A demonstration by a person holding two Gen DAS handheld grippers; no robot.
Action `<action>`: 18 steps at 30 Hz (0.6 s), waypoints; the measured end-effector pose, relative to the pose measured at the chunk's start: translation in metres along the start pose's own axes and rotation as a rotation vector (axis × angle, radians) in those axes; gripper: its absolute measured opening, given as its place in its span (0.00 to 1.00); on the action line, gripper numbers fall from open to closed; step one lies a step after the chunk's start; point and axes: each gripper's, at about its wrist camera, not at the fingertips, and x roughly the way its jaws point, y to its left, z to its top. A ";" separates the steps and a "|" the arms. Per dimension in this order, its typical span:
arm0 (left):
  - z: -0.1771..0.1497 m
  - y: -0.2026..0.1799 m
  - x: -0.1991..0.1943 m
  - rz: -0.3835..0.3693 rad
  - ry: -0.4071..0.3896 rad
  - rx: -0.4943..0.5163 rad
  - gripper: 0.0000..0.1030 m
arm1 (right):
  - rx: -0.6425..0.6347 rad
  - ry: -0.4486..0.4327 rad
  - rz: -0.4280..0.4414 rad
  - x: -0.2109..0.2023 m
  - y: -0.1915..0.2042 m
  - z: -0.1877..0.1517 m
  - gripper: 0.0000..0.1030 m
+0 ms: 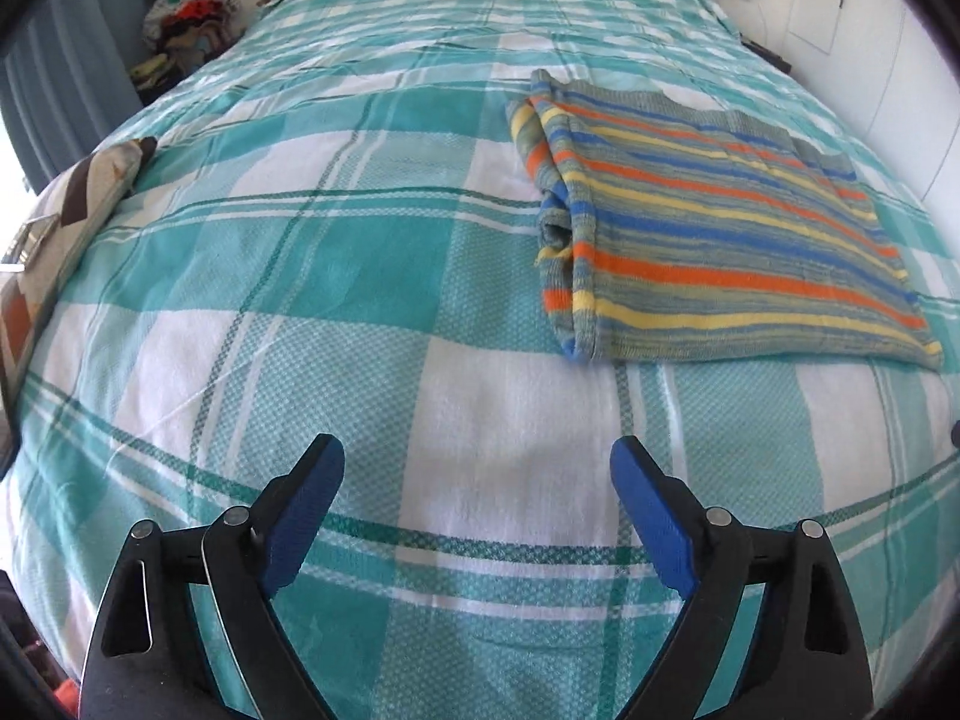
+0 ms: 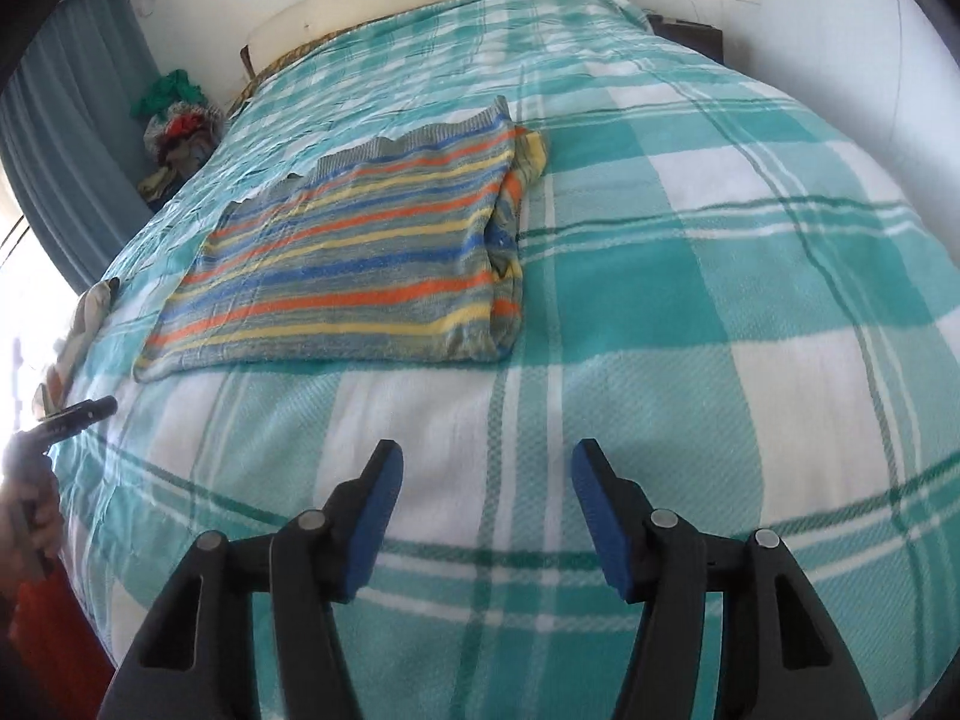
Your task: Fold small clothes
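Evidently a fold is finished: the striped garment (image 1: pixel 714 222) lies mid-bed (image 1: pixel 372 300), released. Left gripper (image 1: pixel 477 510) and right gripper (image 2: pixel 486 516) are held open, empty; regrasping is judged next.

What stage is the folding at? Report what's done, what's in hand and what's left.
Done: the striped garment lies flat on the checked bedspread, with one side already folded in along its edge.
In hand: nothing. The left tool and right tool are both open and empty, short of the garment.
Left: probably further folds; a pile of clothes waits beside the bed.
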 end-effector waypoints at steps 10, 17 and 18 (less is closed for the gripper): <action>-0.024 -0.002 0.008 0.025 -0.009 -0.024 0.94 | -0.059 -0.044 -0.042 0.011 0.008 -0.018 0.62; -0.026 -0.002 0.010 0.021 -0.006 -0.019 0.95 | -0.061 -0.056 -0.024 0.012 0.006 -0.022 0.66; -0.026 -0.002 0.009 0.022 -0.006 -0.022 0.95 | -0.066 -0.056 -0.025 0.012 0.007 -0.022 0.66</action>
